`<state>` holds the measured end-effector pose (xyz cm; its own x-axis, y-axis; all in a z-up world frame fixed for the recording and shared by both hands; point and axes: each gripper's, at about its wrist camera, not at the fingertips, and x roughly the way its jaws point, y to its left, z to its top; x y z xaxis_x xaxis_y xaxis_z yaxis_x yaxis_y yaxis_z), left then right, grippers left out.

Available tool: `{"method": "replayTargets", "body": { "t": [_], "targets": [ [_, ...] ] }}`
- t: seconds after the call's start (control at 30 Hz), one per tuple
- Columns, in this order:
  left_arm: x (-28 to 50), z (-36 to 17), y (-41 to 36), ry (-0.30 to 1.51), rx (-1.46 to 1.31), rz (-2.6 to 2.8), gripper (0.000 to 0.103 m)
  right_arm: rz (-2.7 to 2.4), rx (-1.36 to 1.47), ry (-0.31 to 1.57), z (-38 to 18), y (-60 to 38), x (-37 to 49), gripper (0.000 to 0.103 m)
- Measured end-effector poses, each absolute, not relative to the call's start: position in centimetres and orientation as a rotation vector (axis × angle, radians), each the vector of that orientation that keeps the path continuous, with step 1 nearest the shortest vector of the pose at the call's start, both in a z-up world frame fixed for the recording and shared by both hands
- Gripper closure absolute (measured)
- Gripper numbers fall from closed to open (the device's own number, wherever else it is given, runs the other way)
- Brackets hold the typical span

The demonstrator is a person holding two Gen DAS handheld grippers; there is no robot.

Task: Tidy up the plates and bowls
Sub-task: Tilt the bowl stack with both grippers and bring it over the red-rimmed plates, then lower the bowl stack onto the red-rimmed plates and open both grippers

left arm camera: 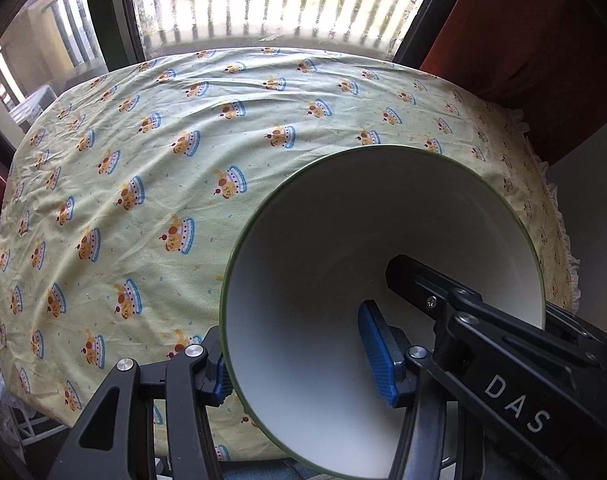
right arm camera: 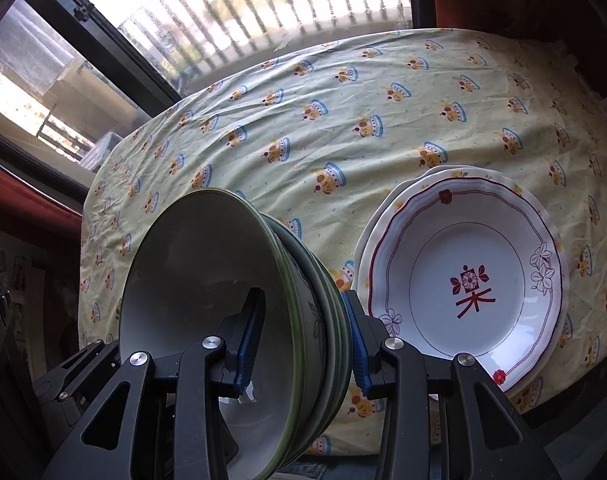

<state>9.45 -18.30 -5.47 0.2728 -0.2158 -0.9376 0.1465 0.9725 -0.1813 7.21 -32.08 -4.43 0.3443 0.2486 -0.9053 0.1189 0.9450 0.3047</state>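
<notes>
In the left wrist view, my left gripper (left arm camera: 303,360) is shut on the rim of a white bowl with a green edge (left arm camera: 323,240), one blue pad inside (left arm camera: 377,356) and one outside. The bowl is tilted above the table's near edge. The other gripper's black finger reaches into the bowl from the right. In the right wrist view, my right gripper (right arm camera: 303,344) is shut on the rims of a nested stack of green-rimmed bowls (right arm camera: 207,280), held tilted. A stack of white floral plates (right arm camera: 471,280) lies on the tablecloth to the right.
The table wears a yellow patterned cloth (left arm camera: 143,160) (right arm camera: 303,120). A window with railings stands behind it (left arm camera: 263,0). A red chair back (left arm camera: 523,40) is at the far right. Dark furniture is at the left (right arm camera: 7,280).
</notes>
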Motion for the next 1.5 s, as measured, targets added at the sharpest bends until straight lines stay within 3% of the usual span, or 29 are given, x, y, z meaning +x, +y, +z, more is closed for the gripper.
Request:
{"method": "replayTargets", "body": {
  "t": [0.83,1.5],
  "targets": [
    [8.2,-7.2,-30.0,1.275,-0.16,-0.205,0.049,0.126,0.268,1.231,-5.3,-44.5,6.9,0.061],
    [9.5,-9.1,-31.5,1.308,-0.177,-0.179,0.05,0.124,0.189,1.272,-7.0,-45.9,8.6,0.061]
  ]
}}
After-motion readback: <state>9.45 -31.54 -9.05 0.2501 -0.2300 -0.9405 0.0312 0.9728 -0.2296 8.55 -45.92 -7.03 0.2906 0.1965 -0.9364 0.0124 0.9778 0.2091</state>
